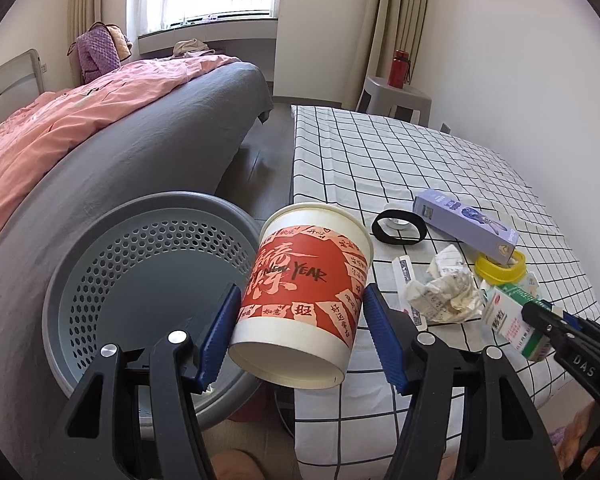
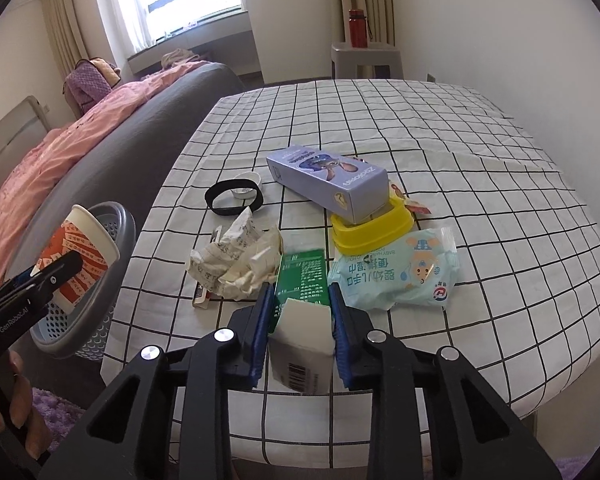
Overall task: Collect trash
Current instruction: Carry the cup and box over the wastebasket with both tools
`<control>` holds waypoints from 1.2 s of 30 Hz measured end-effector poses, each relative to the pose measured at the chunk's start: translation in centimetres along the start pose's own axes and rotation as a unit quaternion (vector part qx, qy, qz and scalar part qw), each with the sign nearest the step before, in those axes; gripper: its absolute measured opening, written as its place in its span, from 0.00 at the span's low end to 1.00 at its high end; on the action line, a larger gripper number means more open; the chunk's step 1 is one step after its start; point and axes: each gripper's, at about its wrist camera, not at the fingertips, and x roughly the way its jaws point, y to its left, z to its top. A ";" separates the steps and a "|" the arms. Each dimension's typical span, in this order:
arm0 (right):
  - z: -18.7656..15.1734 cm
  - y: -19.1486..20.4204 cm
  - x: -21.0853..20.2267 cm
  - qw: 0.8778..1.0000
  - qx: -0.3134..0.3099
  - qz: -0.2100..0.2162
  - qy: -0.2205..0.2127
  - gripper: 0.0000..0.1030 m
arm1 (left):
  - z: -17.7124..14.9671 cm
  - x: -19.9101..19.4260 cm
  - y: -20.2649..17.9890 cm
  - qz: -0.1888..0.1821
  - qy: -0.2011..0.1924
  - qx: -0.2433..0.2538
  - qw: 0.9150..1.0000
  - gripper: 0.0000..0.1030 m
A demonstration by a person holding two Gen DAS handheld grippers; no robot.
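Tilting paper cup, base toward camera, rim away.

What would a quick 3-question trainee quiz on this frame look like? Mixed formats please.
1. True or false: the paper cup lies on the checked tablecloth.
2. What sits between the right gripper fingers? A) green-and-white carton B) purple box C) wipes pack
3. Fill in: the purple box's end rests on the ___ ring.

Key:
1. False; it is between the left gripper fingers, beside the grey basket.
2. A
3. yellow
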 end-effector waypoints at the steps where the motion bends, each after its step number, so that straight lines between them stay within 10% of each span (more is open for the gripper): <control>1: 0.2 0.1 -0.3 1.000 0.001 0.001 -0.003 0.26 | 0.0 0.0 0.3 -0.001 0.001 -0.004 1.000 0.59; 16: 2.2 1.7 -2.4 0.999 -0.018 0.011 -0.031 0.26 | 0.8 -0.6 3.3 0.012 -0.007 -0.028 1.000 0.59; 36: 5.1 17.9 5.4 0.968 -0.157 0.194 0.027 0.27 | 0.5 1.5 11.9 0.112 0.022 -0.076 0.991 0.59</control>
